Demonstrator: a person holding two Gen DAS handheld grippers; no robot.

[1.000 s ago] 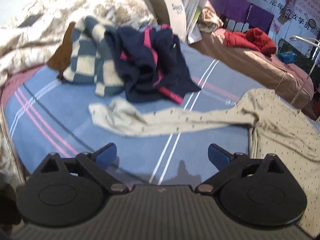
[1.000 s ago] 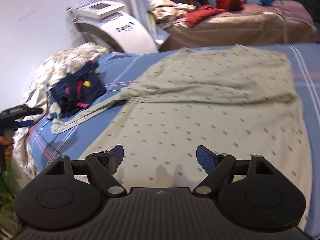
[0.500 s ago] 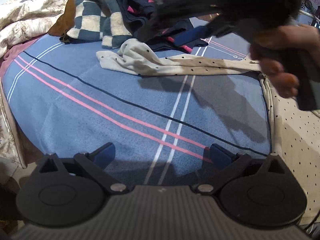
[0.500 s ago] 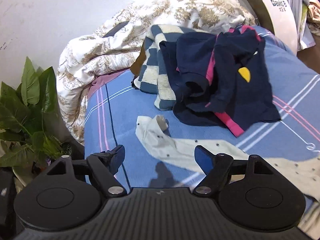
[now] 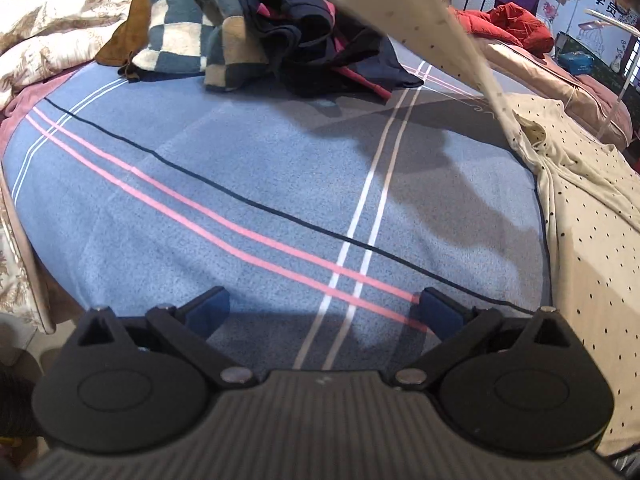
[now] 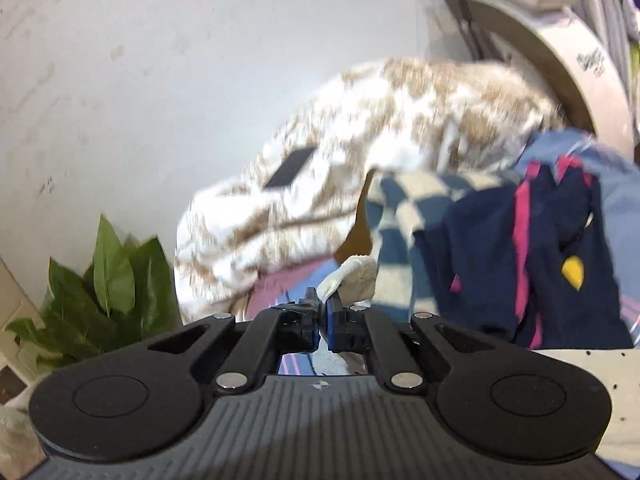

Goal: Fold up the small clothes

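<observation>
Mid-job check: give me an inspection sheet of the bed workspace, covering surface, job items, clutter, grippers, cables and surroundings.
Surface: blue striped bedsheet, wide bare patch in the middle.
Job's things: cream dotted shirt lies at the right; its sleeve is lifted off the bed.
Clutter: checked garment and navy garment heaped at the far side; floral quilt behind.
Grippers: left hand-held gripper open, empty; right hand-held gripper pinches the sleeve's cuff.
Cables: nothing seen.
Surroundings: potted plant, white wall, second bed.
</observation>
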